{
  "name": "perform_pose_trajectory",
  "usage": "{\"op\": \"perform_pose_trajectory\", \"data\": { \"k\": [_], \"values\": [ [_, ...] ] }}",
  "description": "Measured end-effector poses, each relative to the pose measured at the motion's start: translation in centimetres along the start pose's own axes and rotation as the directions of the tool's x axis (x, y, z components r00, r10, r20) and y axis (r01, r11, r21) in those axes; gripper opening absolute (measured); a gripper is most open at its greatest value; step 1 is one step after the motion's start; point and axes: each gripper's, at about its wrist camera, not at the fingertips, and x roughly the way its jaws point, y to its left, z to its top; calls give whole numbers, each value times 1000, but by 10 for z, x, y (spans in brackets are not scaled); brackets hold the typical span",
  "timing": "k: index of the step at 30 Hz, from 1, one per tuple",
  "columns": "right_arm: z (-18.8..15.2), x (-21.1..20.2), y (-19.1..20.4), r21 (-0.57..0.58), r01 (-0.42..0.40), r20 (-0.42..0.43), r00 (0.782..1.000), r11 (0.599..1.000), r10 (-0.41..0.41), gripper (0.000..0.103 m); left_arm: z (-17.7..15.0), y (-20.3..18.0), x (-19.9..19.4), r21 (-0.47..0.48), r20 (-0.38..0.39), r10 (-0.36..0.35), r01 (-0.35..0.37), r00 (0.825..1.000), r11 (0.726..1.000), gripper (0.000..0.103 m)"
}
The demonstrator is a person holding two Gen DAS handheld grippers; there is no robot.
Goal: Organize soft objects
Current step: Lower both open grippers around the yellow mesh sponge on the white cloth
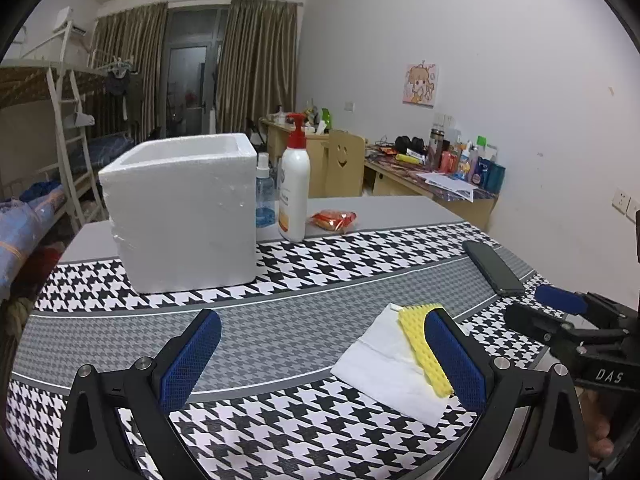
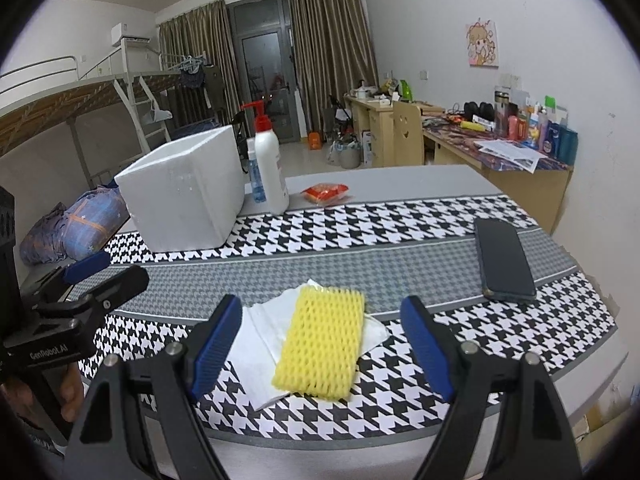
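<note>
On the table (image 2: 400, 184), near its front edge, a yellow foam net sleeve (image 2: 320, 344) lies flat atop a white tissue (image 2: 256, 344). Both the right gripper (image 2: 320, 344) and left gripper (image 1: 320, 360) are spread wide, empty. To lift the sleeve cleanly, the right should straddle its short width, pinching gently, leaving the tissue behind. A white foam box (image 1: 180, 208) stands beyond.
</note>
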Motion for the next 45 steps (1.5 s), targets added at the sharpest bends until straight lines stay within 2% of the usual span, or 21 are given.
{"op": "perform_pose_trajectory", "data": {
  "k": [11,41,45],
  "values": [
    [-6,14,-9,28,6,-39,999,1000,-4,85,-5,-8,19,14,-44,-27,28,999,1000,102],
    [-26,51,-6,4,-7,-145,989,1000,8,85,-20,-6,55,22,-150,-43,47,988,999,102],
    [-29,56,-5,5,-11,-168,986,1000,12,80,-21,-7,58,21,-158,-51,55,986,998,102]
  ]
}}
